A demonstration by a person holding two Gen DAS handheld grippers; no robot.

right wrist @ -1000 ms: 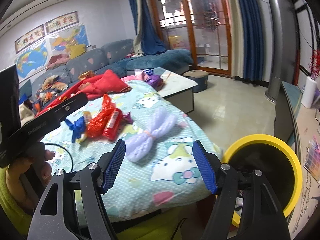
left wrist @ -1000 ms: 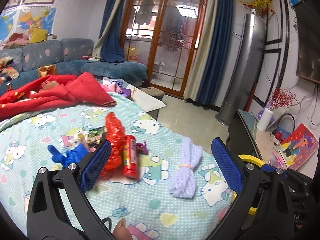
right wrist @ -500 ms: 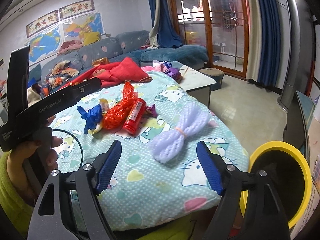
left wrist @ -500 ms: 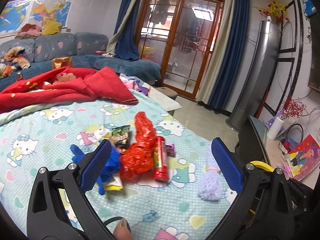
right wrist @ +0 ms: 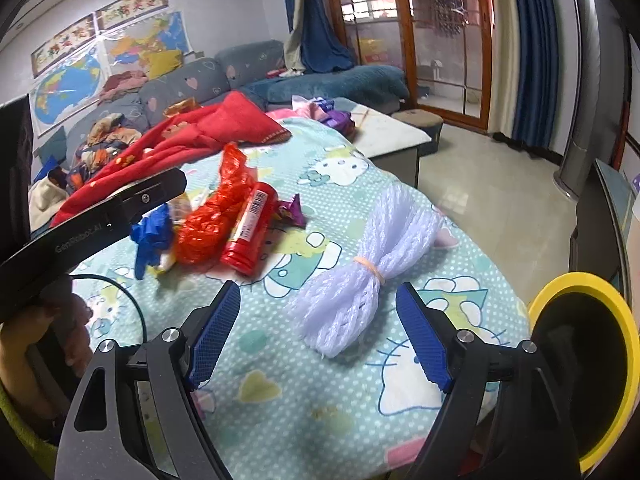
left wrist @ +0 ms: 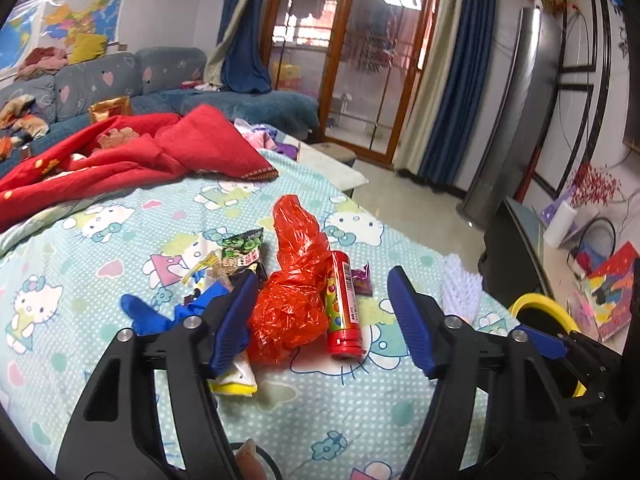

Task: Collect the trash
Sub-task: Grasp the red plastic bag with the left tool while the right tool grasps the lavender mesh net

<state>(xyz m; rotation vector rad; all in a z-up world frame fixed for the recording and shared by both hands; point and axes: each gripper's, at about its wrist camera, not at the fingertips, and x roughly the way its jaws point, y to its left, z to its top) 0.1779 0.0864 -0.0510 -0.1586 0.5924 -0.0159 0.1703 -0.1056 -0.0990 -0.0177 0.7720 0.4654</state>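
Where bedspread [right wrist: 280, 360] ends, yellow-rimmed bin [right wrist: 576, 280].

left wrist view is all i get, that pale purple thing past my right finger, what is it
Observer: A lilac foam net bundle, cinched mid-length by a rubber band.
Operator: is the other gripper on it
Observer: No. The right gripper is short of it, jaws opening, nothing between the pads.
Operator: where's the bin
Observer: The yellow-rimmed bin stands off the bed's edge, right of the bundle; its dark inside hides any contents.
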